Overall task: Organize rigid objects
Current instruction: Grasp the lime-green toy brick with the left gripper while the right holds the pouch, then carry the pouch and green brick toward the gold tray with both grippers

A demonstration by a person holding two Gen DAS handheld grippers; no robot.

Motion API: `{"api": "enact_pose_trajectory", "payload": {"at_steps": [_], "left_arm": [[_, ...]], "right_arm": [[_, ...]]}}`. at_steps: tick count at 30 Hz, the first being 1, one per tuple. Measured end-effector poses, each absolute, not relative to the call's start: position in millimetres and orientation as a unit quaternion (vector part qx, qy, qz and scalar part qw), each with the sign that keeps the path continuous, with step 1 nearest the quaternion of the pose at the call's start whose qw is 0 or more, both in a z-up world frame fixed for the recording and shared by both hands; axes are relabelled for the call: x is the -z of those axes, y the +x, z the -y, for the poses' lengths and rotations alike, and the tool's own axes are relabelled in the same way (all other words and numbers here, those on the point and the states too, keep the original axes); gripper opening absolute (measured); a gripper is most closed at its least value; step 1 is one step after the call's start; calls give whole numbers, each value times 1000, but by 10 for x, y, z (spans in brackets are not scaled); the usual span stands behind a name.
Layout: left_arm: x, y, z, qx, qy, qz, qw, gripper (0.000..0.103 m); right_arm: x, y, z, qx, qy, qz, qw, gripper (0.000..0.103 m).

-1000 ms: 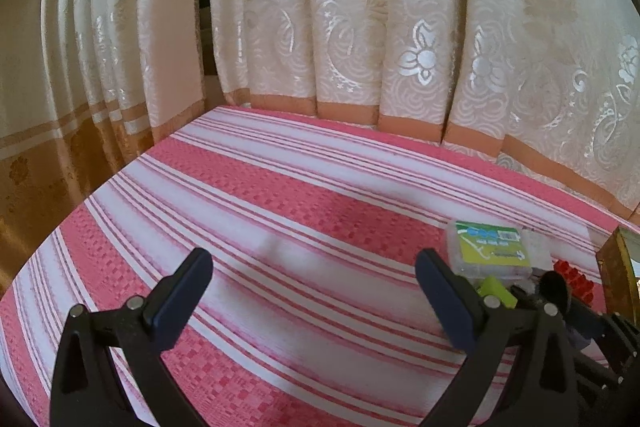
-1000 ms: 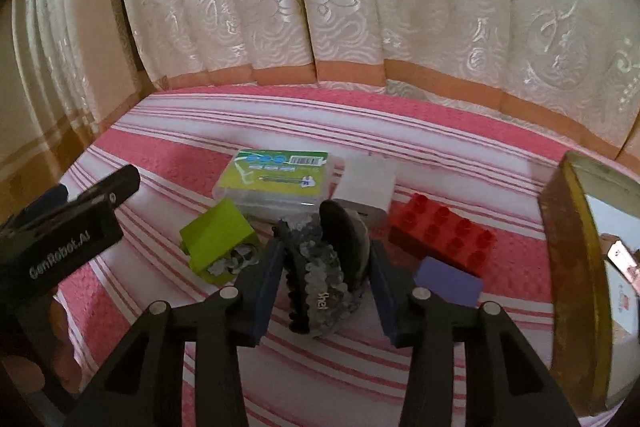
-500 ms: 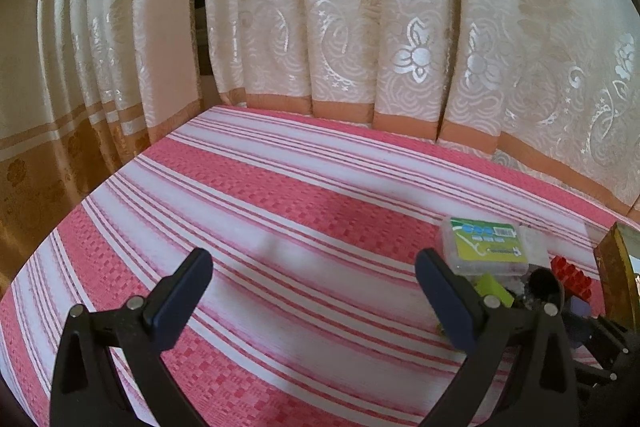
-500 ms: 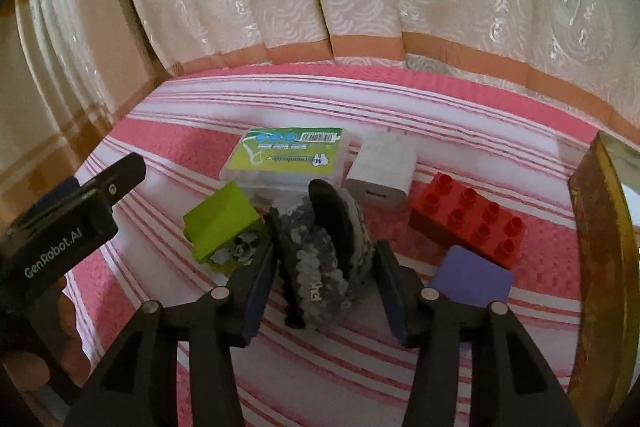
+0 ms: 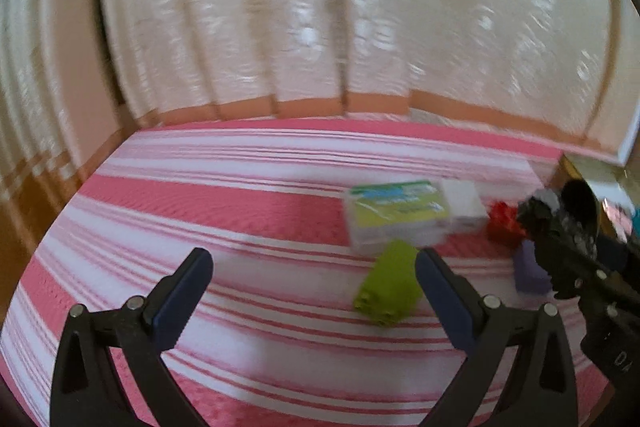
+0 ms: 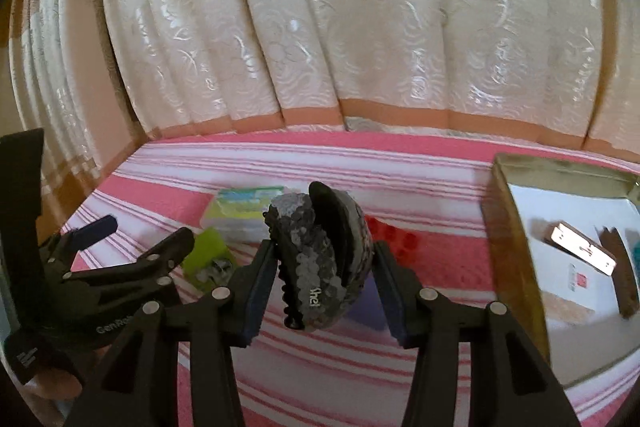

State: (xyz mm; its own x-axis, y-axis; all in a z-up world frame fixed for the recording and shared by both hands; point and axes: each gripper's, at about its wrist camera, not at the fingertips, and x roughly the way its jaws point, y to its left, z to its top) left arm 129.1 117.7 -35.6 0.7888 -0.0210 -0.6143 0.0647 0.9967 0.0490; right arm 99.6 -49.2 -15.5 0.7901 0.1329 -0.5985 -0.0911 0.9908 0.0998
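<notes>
My right gripper (image 6: 324, 271) is shut on a black sequined hair claw clip (image 6: 320, 259) and holds it above the striped cloth; the clip also shows at the right of the left wrist view (image 5: 560, 219). My left gripper (image 5: 312, 291) is open and empty, low over the cloth, with a lime green block (image 5: 390, 283) just inside its right finger. The green block (image 6: 208, 259), a clear green-labelled case (image 6: 244, 211), a red brick (image 6: 394, 233) and a purple block (image 6: 366, 307) lie under and behind the clip. A gold-rimmed box (image 6: 516, 267) stands to the right.
The box holds a shiny pink card (image 6: 580, 253) and a brown piece (image 6: 618, 267). A white charger cube (image 5: 464, 205) sits beside the case (image 5: 394, 215). Cream curtains (image 6: 320, 27) hang behind the pink-and-white striped bed (image 5: 200, 195).
My right gripper has lifted the clip off the cloth and turned right, so the box is in view. My left gripper has swung right toward the objects; its view is blurred.
</notes>
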Motion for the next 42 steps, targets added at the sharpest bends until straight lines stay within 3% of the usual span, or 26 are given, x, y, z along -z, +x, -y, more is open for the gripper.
{"api": "enact_pose_trajectory", "payload": {"at_steps": [5,8,11,14,20,32,42], "left_arm": [[418,1369,-930,52,76,-347,933,101],[503,1473,-894,58,78,-382,919,82],[579,1582,-1032,72,26,-415,907,50],[579,1558,-1171,65,-15,-409,910,31],[574,1495,-1224,64,-36,-400,914,30],[290,1253,-1443,37,-81,-290,953,30],[249,1202,-1444,17,-75,-271,959,30]], "right_arm": [[155,969,551,-58,39,-321,945,52],[170,959,564,-59,40,-322,944,52],[168,961,560,-60,38,-321,945,52],[175,950,558,-58,36,-319,945,51],[161,941,599,-54,44,-310,948,51],[-214,807,1269,25,96,-218,971,51],[-136,855,1296,31,90,-231,968,51]]}}
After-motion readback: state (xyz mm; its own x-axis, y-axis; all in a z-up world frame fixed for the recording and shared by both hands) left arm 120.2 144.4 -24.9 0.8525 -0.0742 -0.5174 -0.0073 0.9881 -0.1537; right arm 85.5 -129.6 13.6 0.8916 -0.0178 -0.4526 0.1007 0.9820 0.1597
